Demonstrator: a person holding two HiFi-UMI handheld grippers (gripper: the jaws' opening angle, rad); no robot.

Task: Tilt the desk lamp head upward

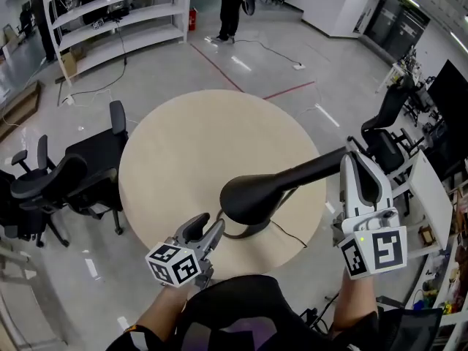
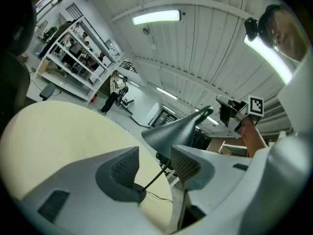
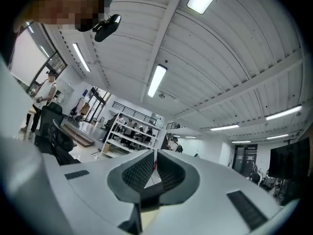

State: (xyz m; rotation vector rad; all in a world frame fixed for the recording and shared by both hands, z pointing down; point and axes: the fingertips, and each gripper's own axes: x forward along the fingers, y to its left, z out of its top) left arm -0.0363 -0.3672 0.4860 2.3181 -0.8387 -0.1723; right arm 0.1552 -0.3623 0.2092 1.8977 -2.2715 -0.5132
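A black desk lamp stands on the round beige table [image 1: 168, 152]. Its cone-shaped head [image 1: 252, 196] tapers into a neck that runs up to the right, and its base [image 1: 245, 231] sits near the table's front edge. My left gripper [image 1: 208, 234] is open beside the base, touching nothing. In the left gripper view the lamp head [image 2: 178, 131] hangs just beyond the open left gripper [image 2: 155, 155], with a thin dark cable [image 2: 152, 179] showing in the gap. My right gripper [image 1: 358, 163] is raised by the neck's far end. In its own view the right gripper [image 3: 155, 153] is shut with nothing in it.
Black office chairs [image 1: 73, 181] stand left of the table, and another chair [image 1: 387, 134] stands at the right. White shelves [image 1: 117, 13] fill the far left. A person [image 1: 230, 6] stands far off. A white desk [image 1: 431, 203] is at the right. The lamp cable [image 1: 292, 236] trails off the table.
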